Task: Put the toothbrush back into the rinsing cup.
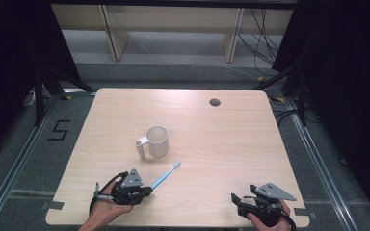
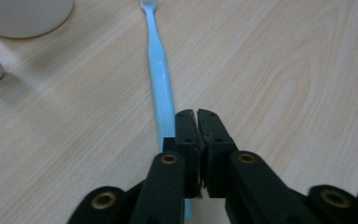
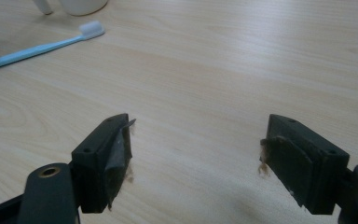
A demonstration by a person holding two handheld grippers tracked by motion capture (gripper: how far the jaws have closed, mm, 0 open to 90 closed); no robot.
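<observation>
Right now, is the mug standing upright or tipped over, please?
Upright: the mug stands on its base on the table, open mouth facing up.

The high view looks down from the near side; both gripper views skim low, sharing the light-blue plastic toothbrush (image 2: pixel 161 79).

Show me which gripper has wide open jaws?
The right gripper: its jaws stand far apart over the wooden table. On the left gripper they sit together by the blue plastic toothbrush.

Light wood tabletop (image 1: pixel 231 139) w/ rounded corners is carrying a white mug (image 1: pixel 157 140) near centre, handle facing left-front. A light blue toothbrush (image 1: pixel 166 175) is lying just in front, white head pointing twd the mug, apart from it.
</observation>
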